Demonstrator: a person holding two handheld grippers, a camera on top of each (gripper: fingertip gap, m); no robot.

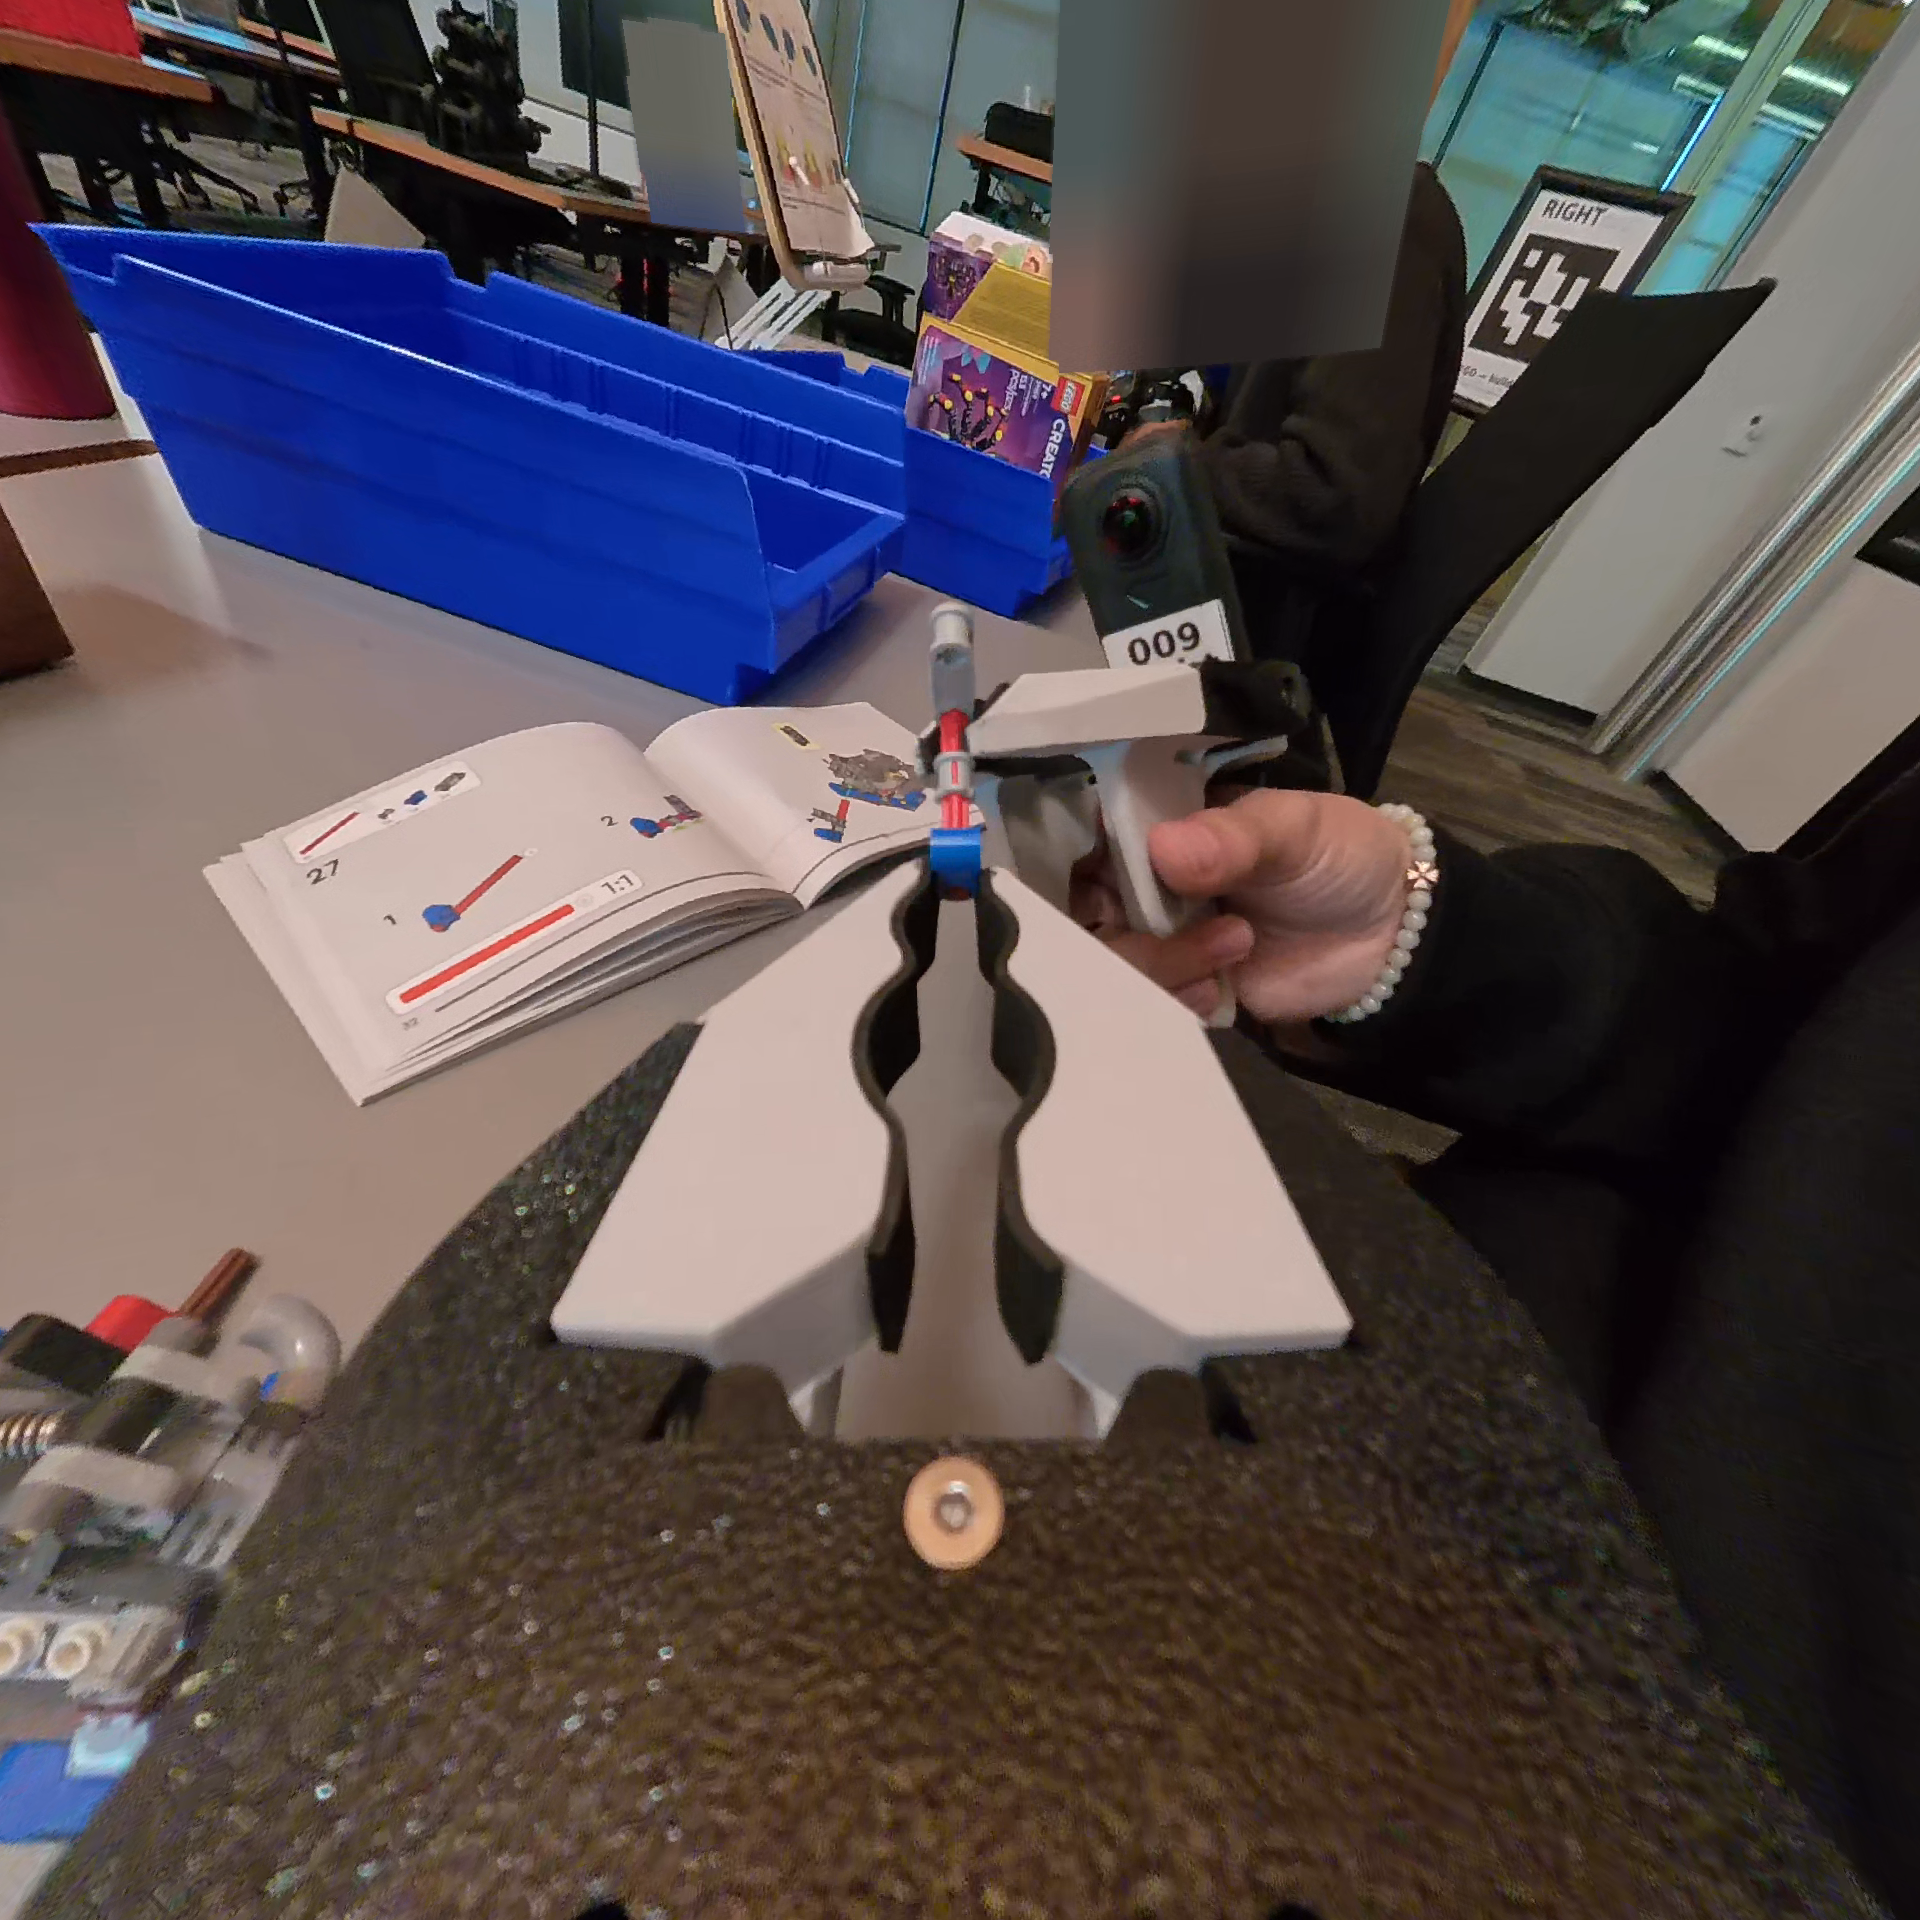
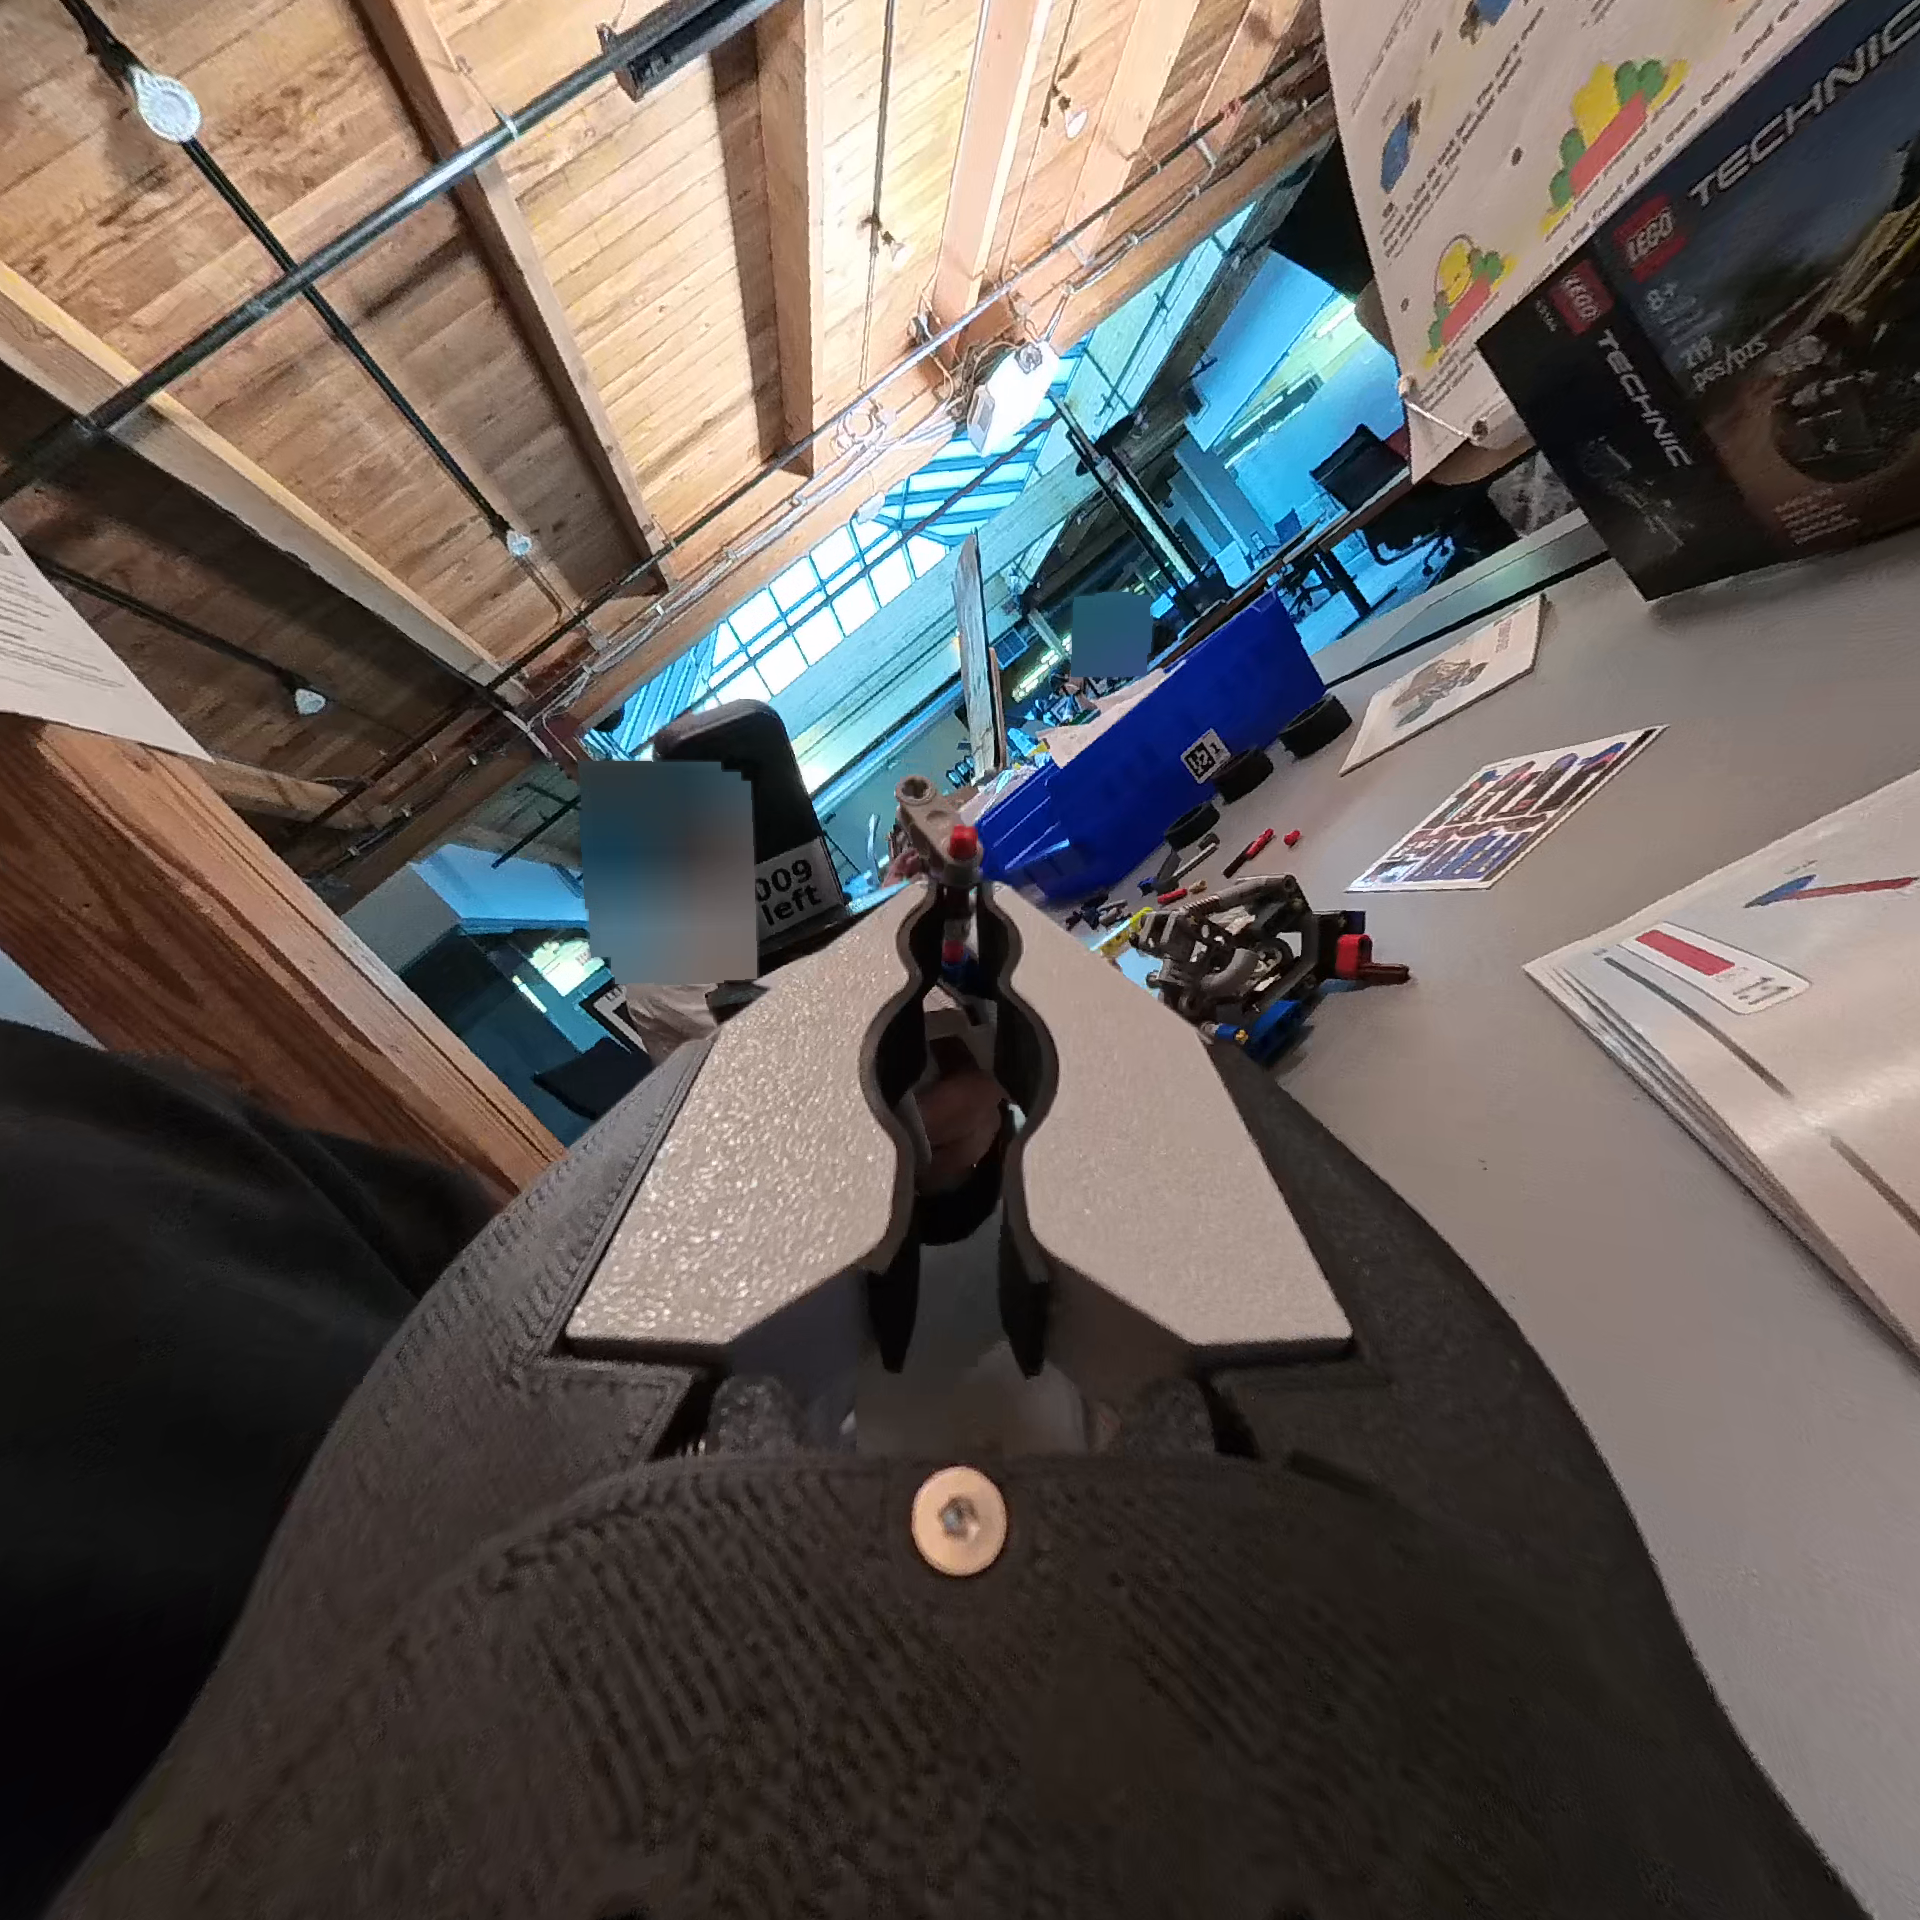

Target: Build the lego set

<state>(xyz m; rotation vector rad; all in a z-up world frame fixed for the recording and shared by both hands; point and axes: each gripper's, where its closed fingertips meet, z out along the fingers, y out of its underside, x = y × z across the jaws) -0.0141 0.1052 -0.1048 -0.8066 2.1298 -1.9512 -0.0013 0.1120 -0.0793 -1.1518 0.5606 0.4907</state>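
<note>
Grey-fingered left gripper (image 1: 954, 883) clamps the blue connector (image 1: 954, 860) at the lower end of the red axle (image 1: 951, 769), frame centre. The right gripper (image 1: 961, 750) enters from the right, closed on the grey connector (image 1: 948, 665) on that axle. The instruction booklet (image 1: 520, 883) lies open at centre left; blue bins (image 1: 499, 468) occupy the upper left.

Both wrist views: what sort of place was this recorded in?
Probably a shared workshop or lab space, not a home: a grey table with blue storage bins, rows of desks behind, and an exposed timber ceiling with big windows.
</note>
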